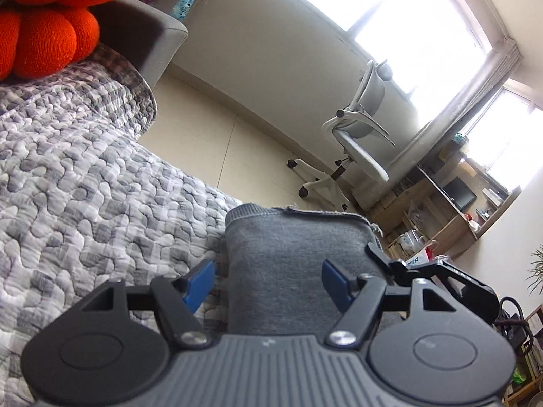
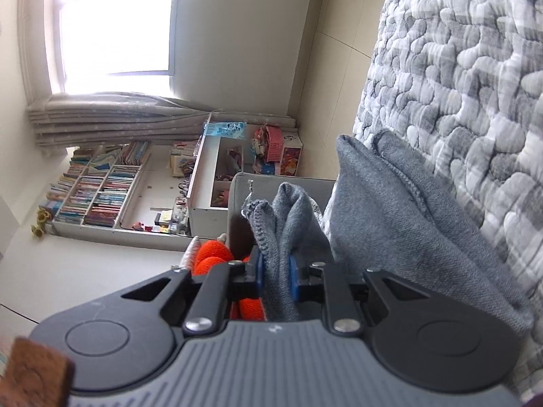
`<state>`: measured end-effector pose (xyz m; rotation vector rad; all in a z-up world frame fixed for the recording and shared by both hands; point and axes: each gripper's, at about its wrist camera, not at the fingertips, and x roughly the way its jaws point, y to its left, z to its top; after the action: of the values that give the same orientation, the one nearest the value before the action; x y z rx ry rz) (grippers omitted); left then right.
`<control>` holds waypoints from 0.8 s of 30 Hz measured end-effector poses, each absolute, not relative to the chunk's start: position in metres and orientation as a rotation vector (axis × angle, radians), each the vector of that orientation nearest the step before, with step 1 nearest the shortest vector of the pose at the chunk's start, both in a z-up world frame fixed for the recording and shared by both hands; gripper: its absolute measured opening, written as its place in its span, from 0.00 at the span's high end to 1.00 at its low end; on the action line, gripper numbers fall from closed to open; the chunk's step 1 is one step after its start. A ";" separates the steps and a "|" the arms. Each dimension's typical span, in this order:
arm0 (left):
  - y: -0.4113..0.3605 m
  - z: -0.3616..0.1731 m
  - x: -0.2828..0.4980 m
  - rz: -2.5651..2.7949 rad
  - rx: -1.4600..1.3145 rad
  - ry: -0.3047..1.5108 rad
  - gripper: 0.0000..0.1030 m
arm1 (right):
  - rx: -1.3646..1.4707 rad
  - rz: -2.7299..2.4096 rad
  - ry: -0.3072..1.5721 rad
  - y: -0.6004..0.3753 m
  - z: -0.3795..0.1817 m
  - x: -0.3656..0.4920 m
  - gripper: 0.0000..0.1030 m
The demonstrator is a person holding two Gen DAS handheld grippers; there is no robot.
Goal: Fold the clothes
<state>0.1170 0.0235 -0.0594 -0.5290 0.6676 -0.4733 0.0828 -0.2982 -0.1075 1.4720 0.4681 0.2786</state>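
Observation:
A grey knit garment (image 1: 288, 254) lies folded on the quilted grey-and-white bedspread (image 1: 85, 186). My left gripper (image 1: 268, 279) hovers over it, open, its blue pads (image 1: 200, 283) standing apart on either side of the cloth and not pressing it. In the right wrist view the same grey garment (image 2: 390, 210) rests against the bedspread (image 2: 458, 84). My right gripper (image 2: 276, 278) is shut on a bunched fold of that garment, which sticks up between the blue pads (image 2: 293, 279).
An orange knot cushion (image 1: 44, 34) sits at the head of the bed by a grey headboard (image 1: 146, 34). Beyond the bed edge stand a white office chair (image 1: 356, 142), a wooden desk (image 1: 441, 203) and a bookshelf (image 2: 101, 186).

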 end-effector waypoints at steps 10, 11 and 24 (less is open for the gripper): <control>0.000 -0.068 0.115 -0.541 -0.448 0.731 0.48 | 1.632 0.251 0.434 -0.331 -0.125 0.071 0.81; -0.002 -0.068 0.115 -0.551 -0.441 0.738 0.49 | 1.641 0.244 0.433 -0.333 -0.127 0.070 0.81; -0.016 -0.081 0.112 -0.569 -0.406 0.794 0.49 | 1.543 0.175 0.519 -0.342 -0.121 0.056 0.54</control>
<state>0.1123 -0.0158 -0.0810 -0.4058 0.7943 -0.5687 0.0563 -0.3422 -0.1206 1.5427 0.5194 0.1752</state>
